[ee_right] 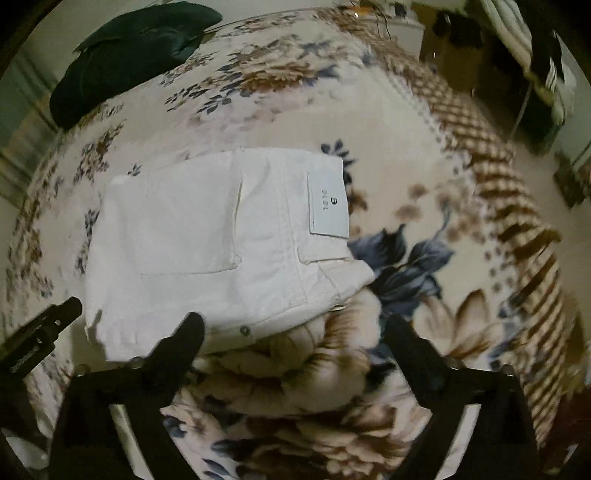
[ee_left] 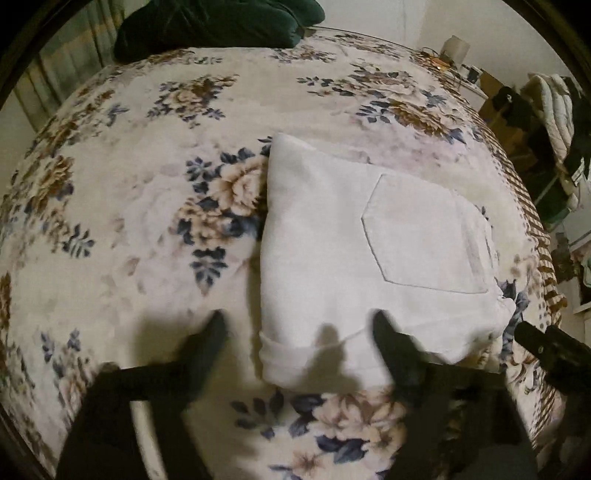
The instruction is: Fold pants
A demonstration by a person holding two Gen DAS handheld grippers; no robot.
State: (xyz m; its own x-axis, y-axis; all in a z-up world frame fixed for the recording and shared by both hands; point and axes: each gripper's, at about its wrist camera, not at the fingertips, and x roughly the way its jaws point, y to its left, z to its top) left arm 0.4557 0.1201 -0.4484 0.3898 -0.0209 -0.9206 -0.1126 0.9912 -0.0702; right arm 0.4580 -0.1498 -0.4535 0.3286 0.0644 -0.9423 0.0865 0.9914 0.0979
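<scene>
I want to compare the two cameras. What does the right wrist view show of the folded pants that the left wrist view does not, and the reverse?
Only the right wrist view shows the brand patch at the waistband and a small metal button.

Only the left wrist view shows the rolled folded edge nearest the left gripper.

Both show the white pants folded with a back pocket up, the floral blanket, a dark green garment, and open grippers, including the right gripper.

The room is dim, with warm yellowish light falling from above and behind. Soft shadows of the left gripper darken the near end of the white pants. Both fisheye views bend the bed into a dome, black at the corners, and motion blur smears the bed's edges
</scene>
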